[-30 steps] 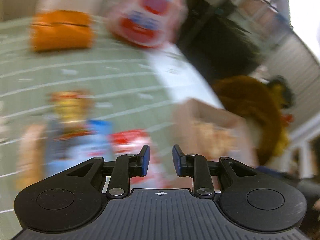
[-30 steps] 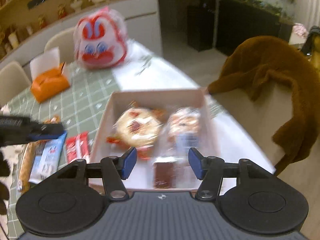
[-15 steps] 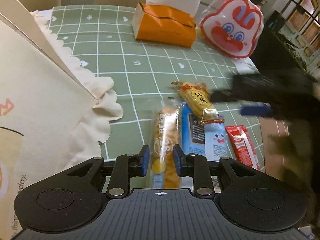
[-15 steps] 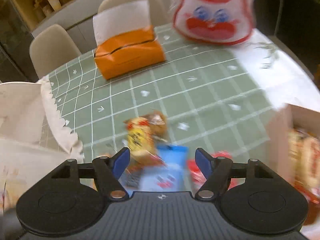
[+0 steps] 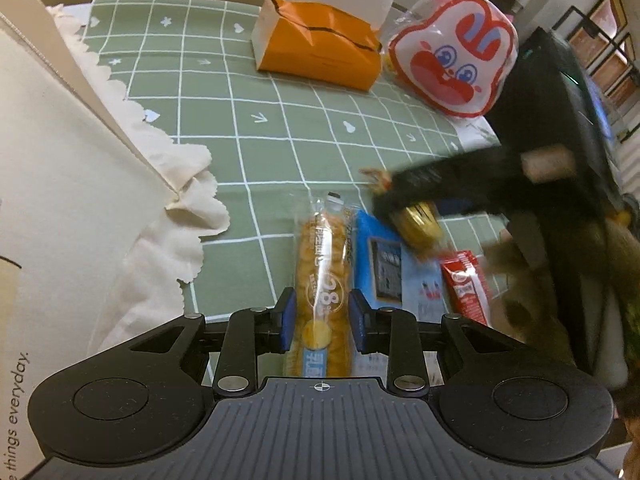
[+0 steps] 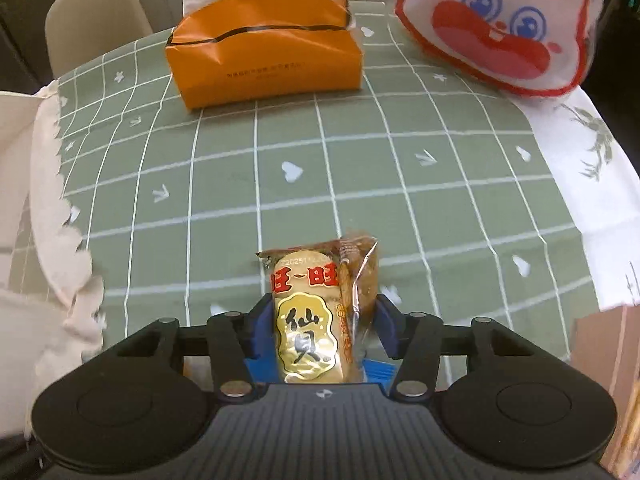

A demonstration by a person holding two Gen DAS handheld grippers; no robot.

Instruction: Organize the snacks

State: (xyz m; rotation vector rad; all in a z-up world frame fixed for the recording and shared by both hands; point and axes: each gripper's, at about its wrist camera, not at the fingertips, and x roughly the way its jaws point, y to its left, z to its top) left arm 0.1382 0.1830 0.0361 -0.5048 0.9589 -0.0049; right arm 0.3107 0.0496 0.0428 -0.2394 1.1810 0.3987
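A long clear pack of orange crackers (image 5: 322,264) lies on the green checked cloth. My left gripper (image 5: 322,312) straddles its near end, with the blue pads close beside its sides and the pack flat on the table. To its right lie a blue packet (image 5: 384,264) and a red packet (image 5: 466,284). My right gripper (image 6: 326,312) is closing on a yellow rice-cracker packet (image 6: 316,320), which fills the gap, its wrapper creased against the right pad. In the left wrist view the right gripper (image 5: 412,216) is a dark blur over that packet (image 5: 420,224).
An orange tissue box (image 6: 264,64) and a rabbit-face bag (image 6: 504,28) stand at the far side. A white paper bag (image 5: 60,200) on a scalloped cream cloth (image 5: 168,240) fills the left. A brown cardboard box (image 6: 600,344) sits at the right edge.
My right gripper swung from over the cardboard box to the loose snacks, opened wide, then closed around the yellow packet. My left gripper swung to the long cracker pack and has held there.
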